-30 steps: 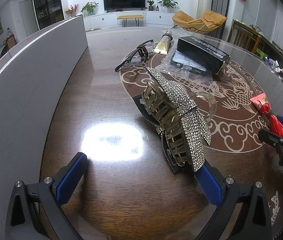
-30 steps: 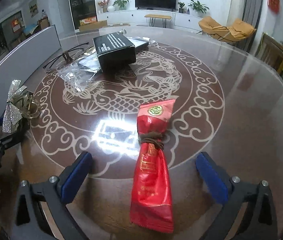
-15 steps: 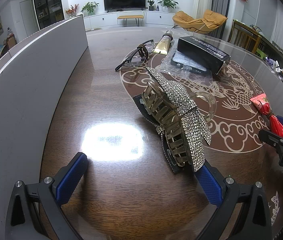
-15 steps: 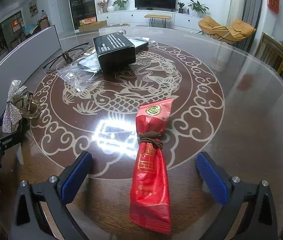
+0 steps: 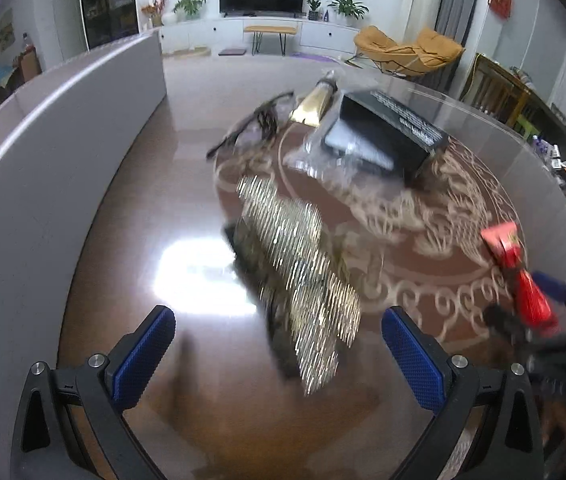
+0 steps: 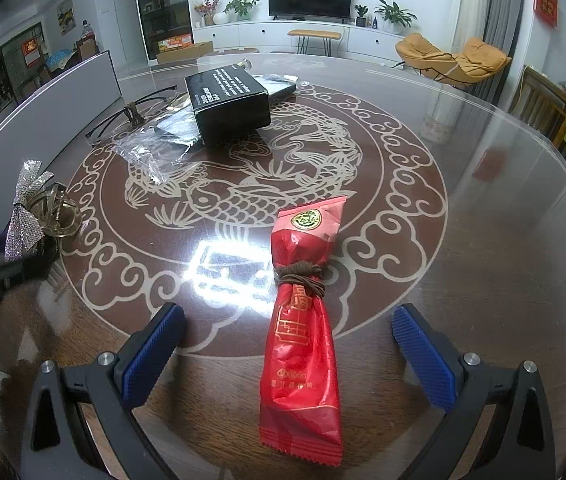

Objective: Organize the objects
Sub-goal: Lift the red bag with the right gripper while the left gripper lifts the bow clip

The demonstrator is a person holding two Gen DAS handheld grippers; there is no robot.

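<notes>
Jaws on both grippers stand wide apart, holding nothing. Left gripper frames the rhinestone hair clip, now blurred and farther off than before; right gripper straddles the red packet, unchanged, on the table.

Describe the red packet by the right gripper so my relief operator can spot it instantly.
Start at the round dark table with the pale fish medallion. At the medallion's near edge, between the open fingers of the right gripper, lies the red packet. It is the only red thing there, a long foil wrapper with a gold seal, cinched at the waist by a brown hair tie.
</notes>
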